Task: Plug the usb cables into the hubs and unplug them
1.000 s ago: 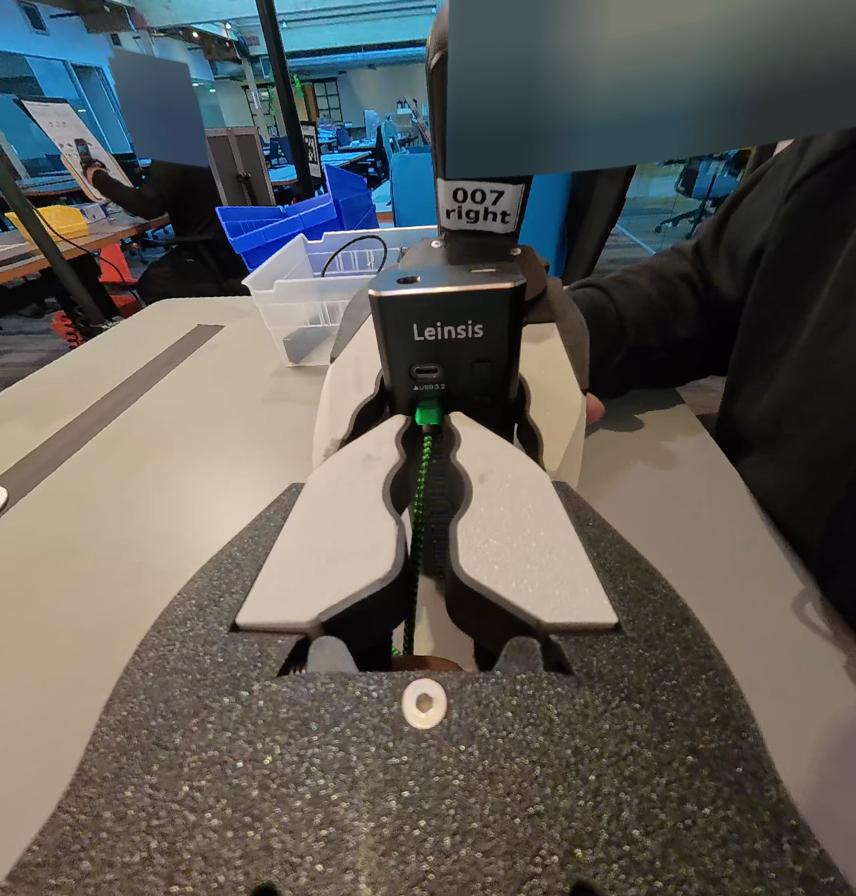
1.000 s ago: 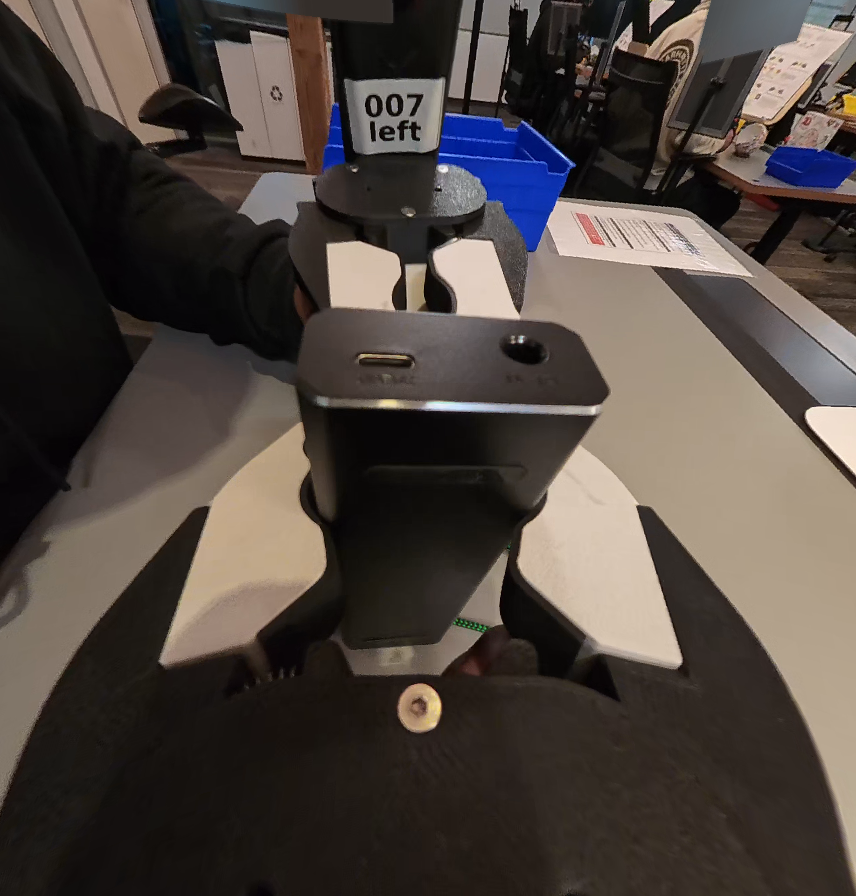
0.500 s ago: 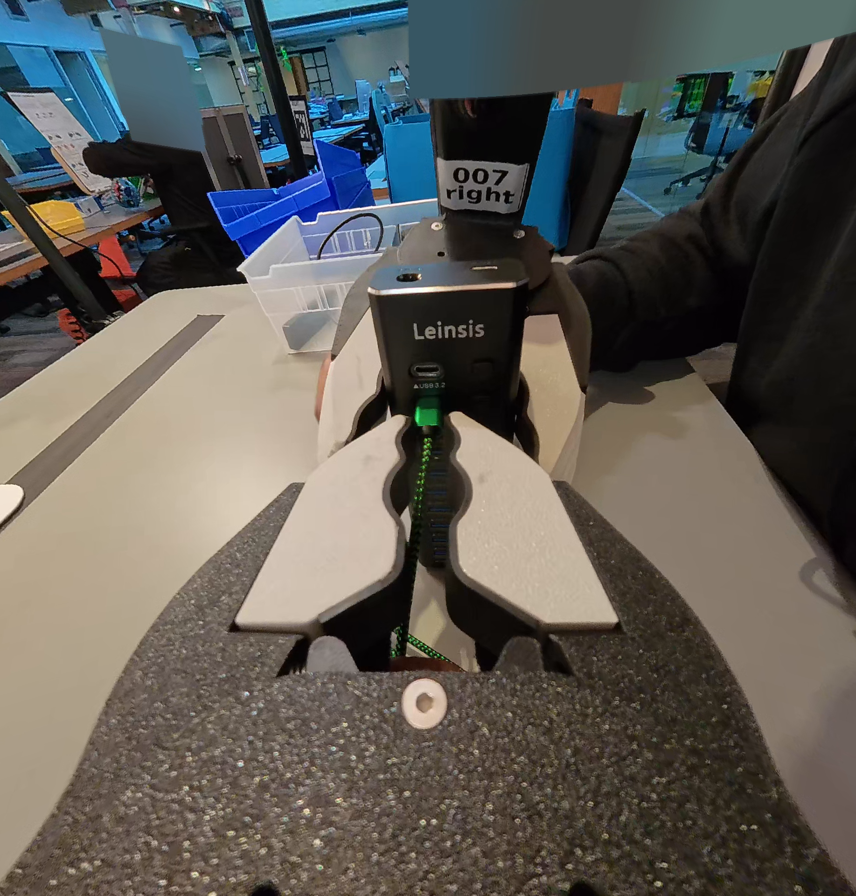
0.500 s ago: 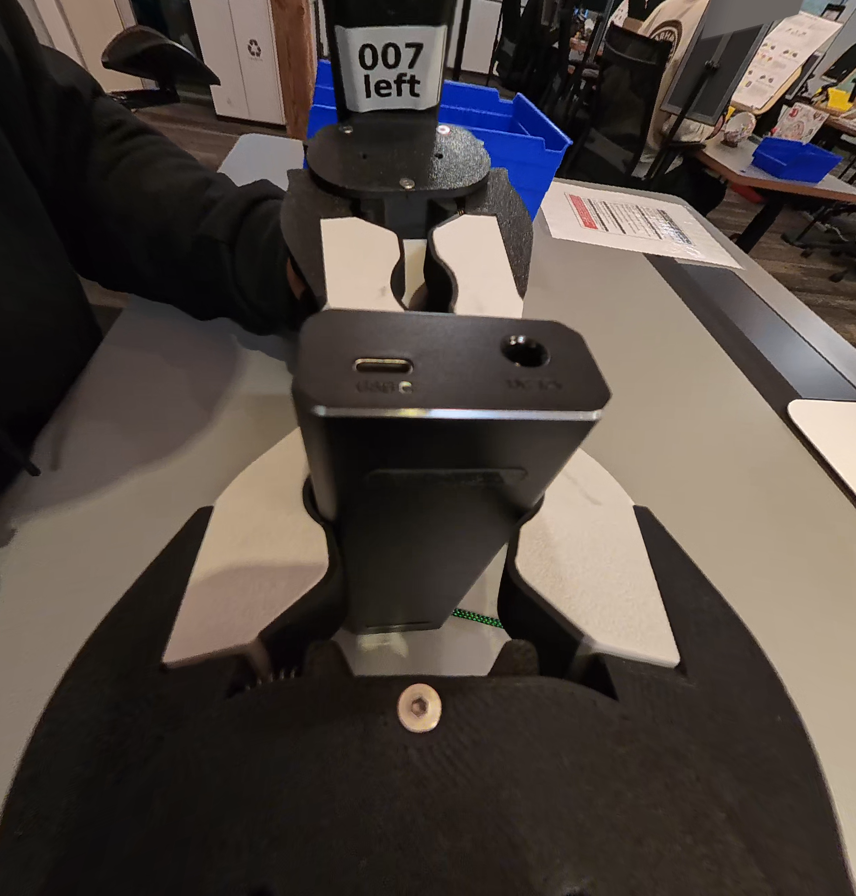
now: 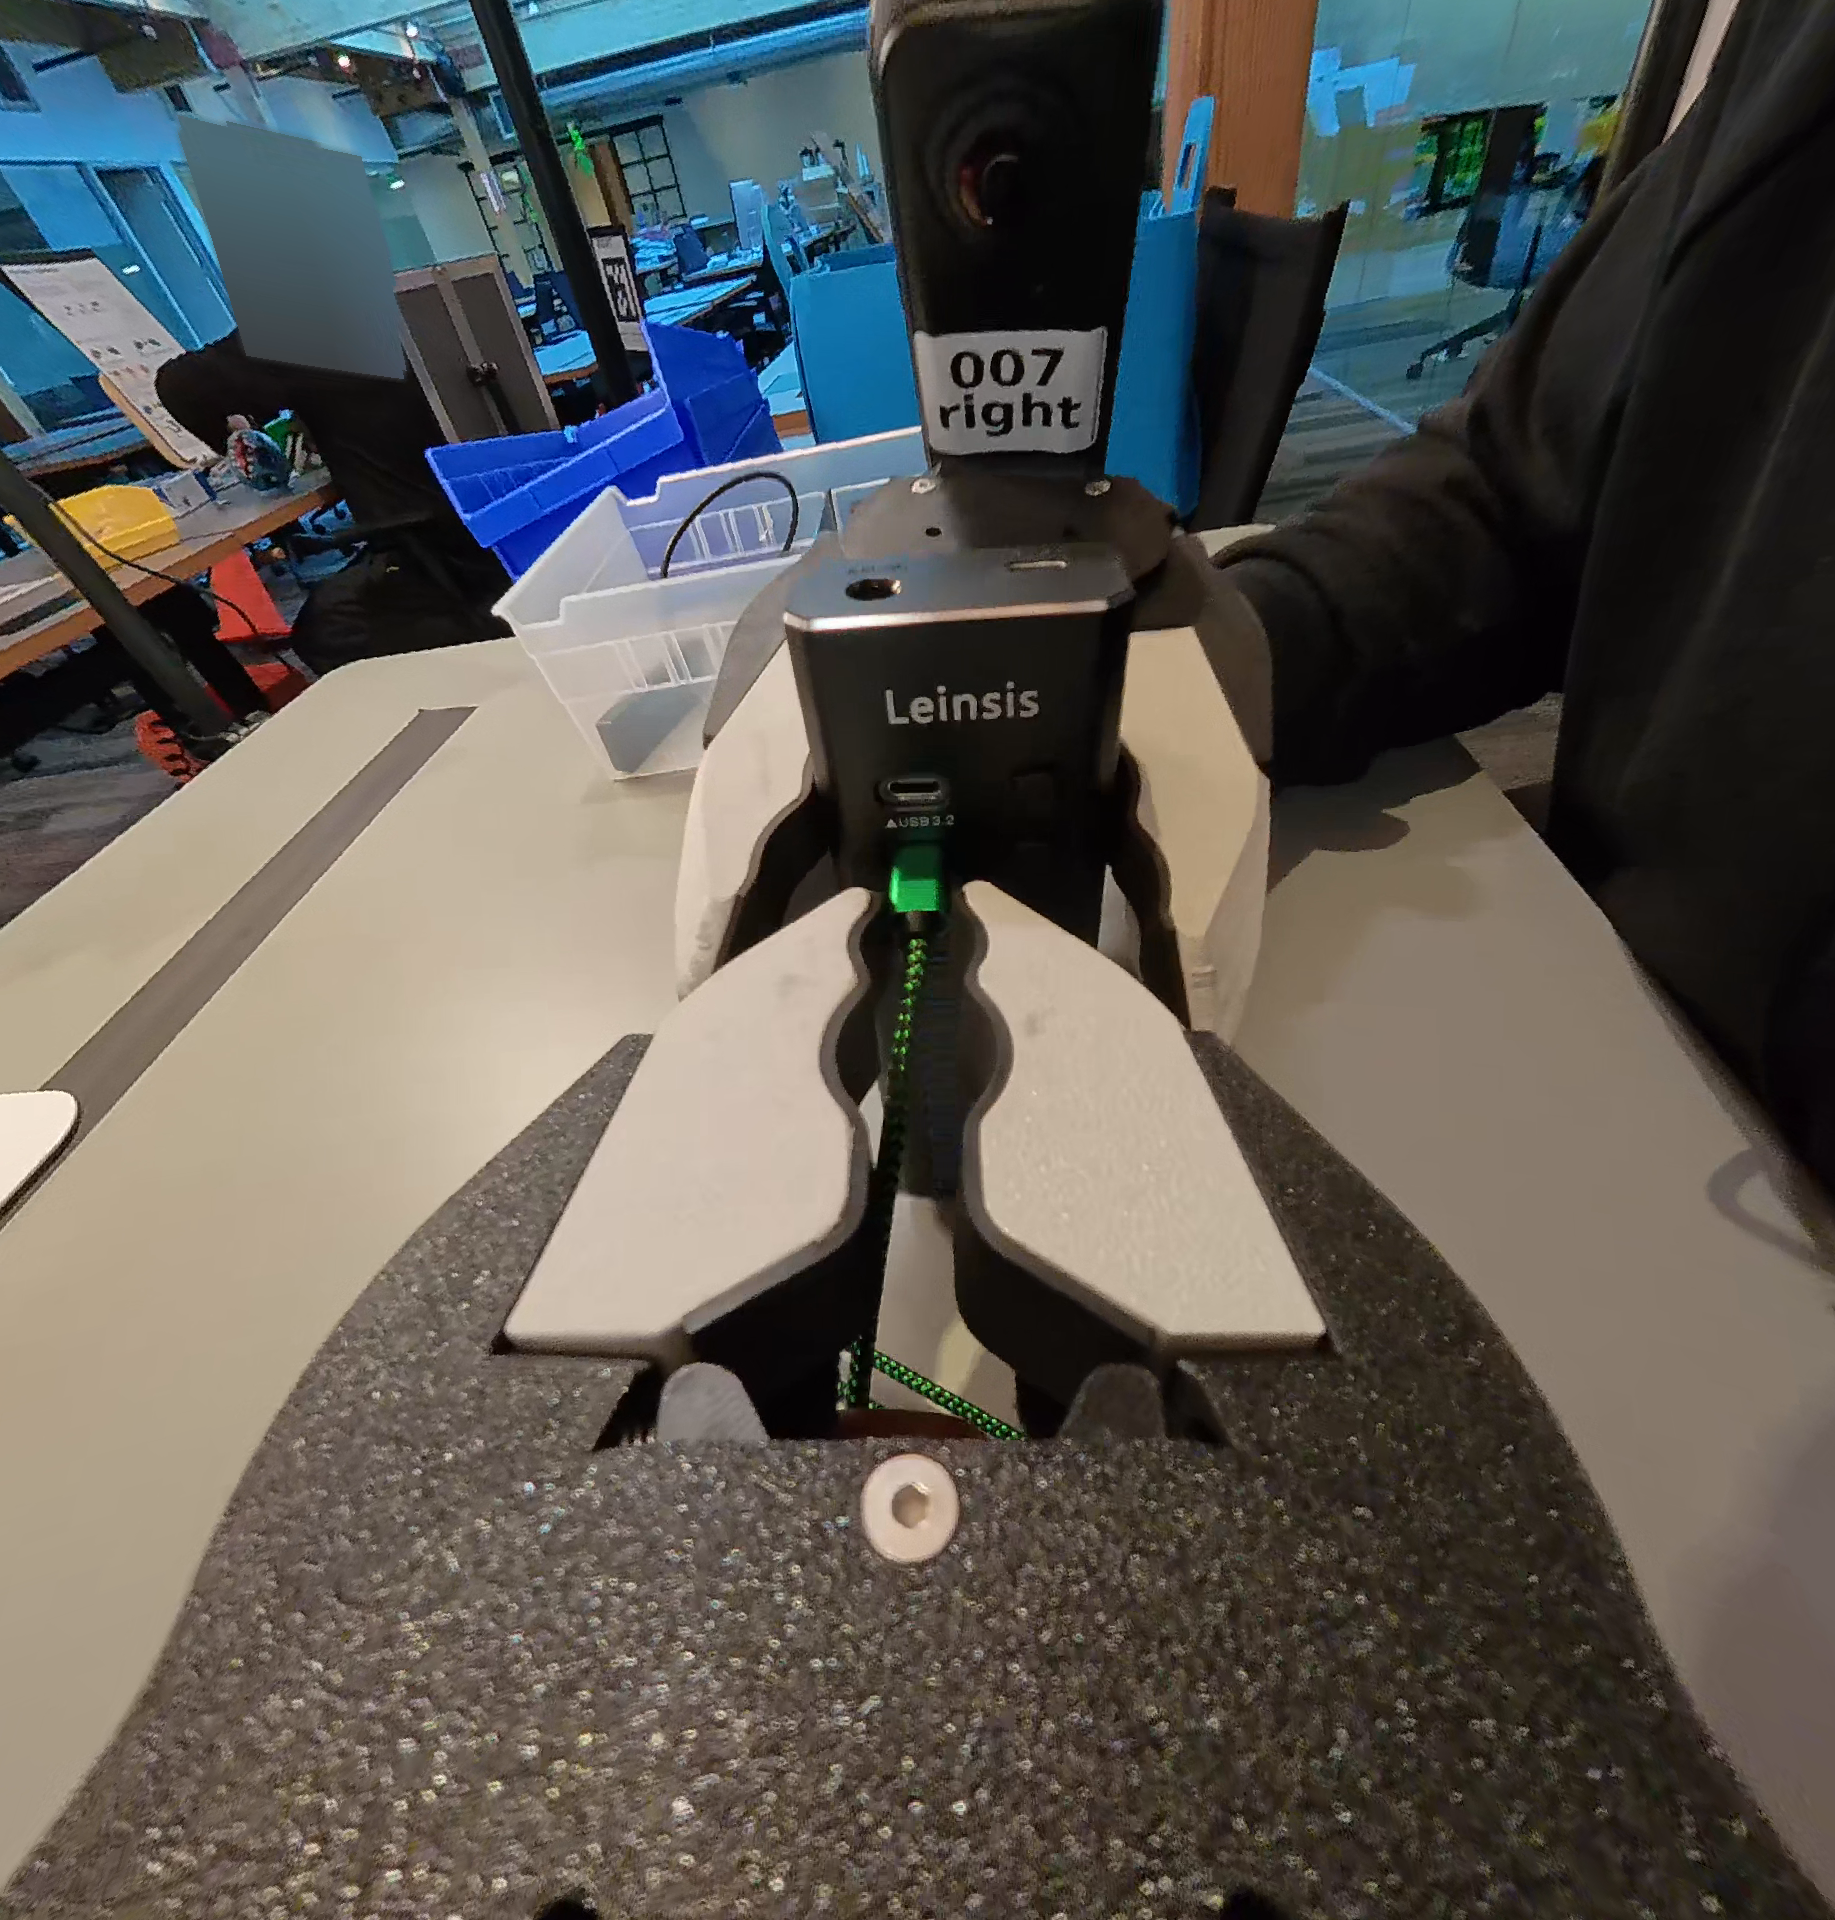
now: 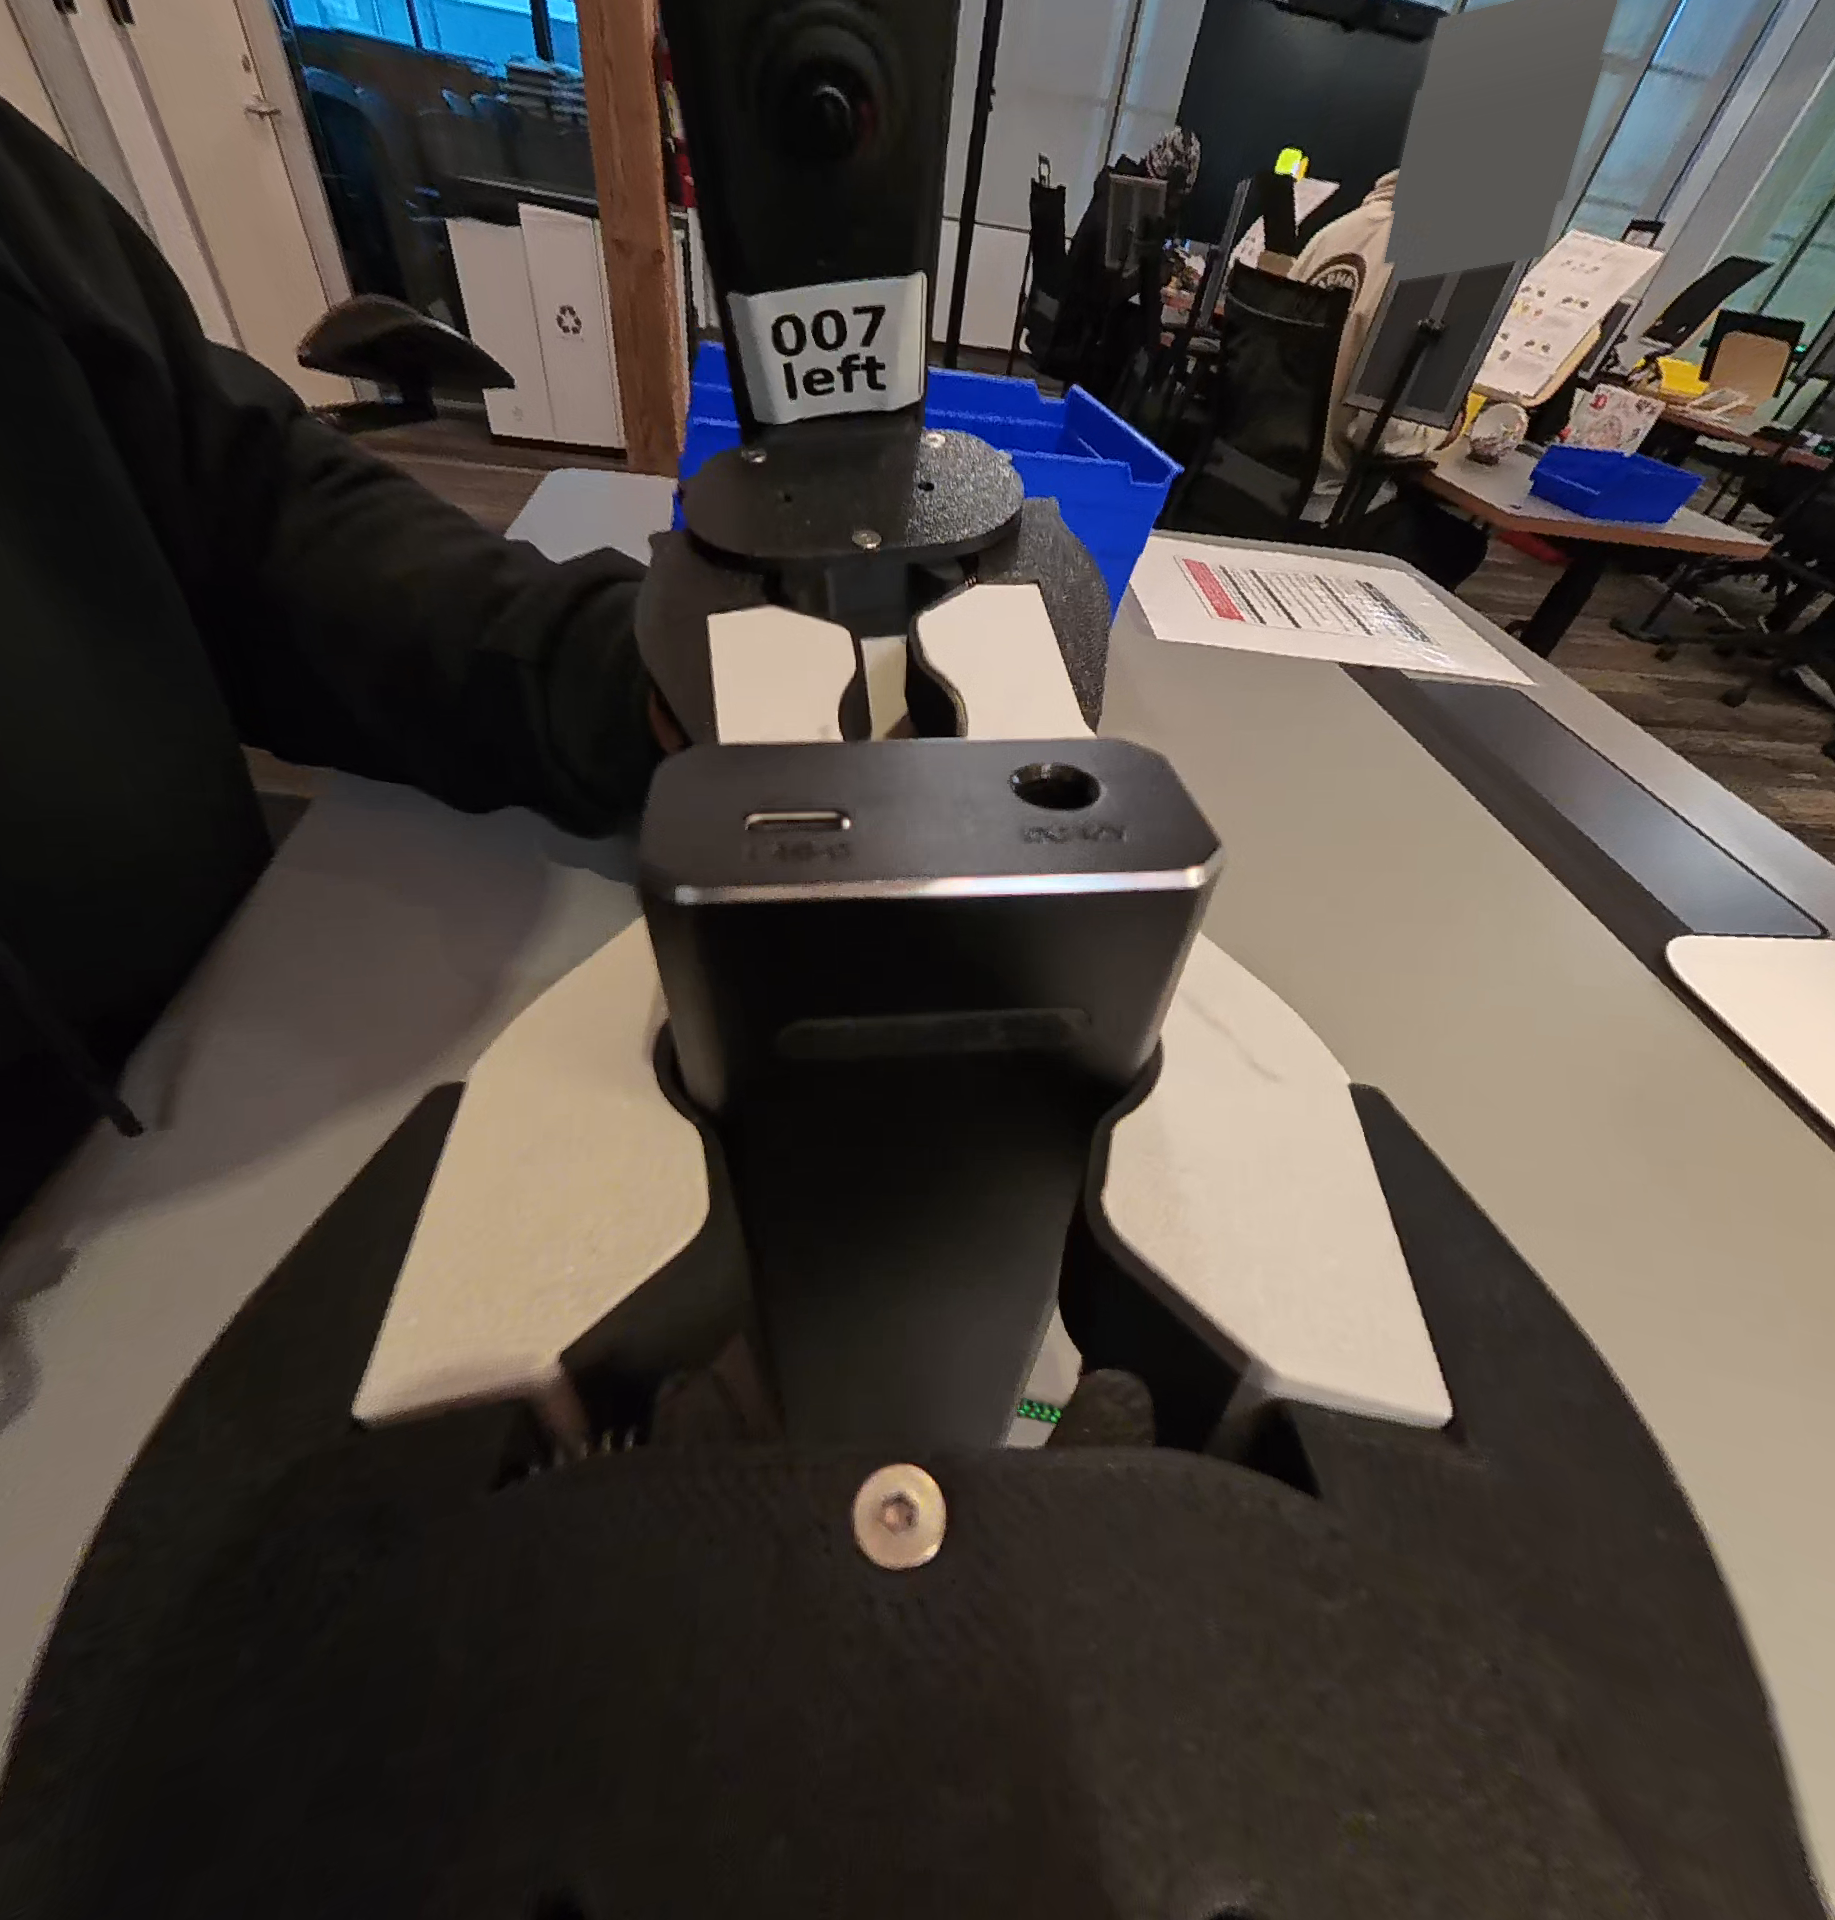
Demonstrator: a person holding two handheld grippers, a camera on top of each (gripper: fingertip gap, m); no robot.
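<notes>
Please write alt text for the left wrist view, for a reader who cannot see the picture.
The left gripper, shut on a green braided USB cable, holds its green plug at a port on a black hub. The right gripper clamps the hub upright above a grey table; a clear bin stands behind.

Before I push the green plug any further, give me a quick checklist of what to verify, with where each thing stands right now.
1. Right gripper clamped on the black hub: ok, fingers press both its sides.
2. Left gripper closed on the green cable: ok, held just behind the plug.
3. Green plug lined up with a port on the hub's face: ok, tip right at it.
4. Plug fully seated: cannot tell, the joint is hidden by the fingertips.
5. Hub lifted off the table: cannot tell.
6. Cable slack free of snags: cannot tell, it runs back under the gripper.
</notes>
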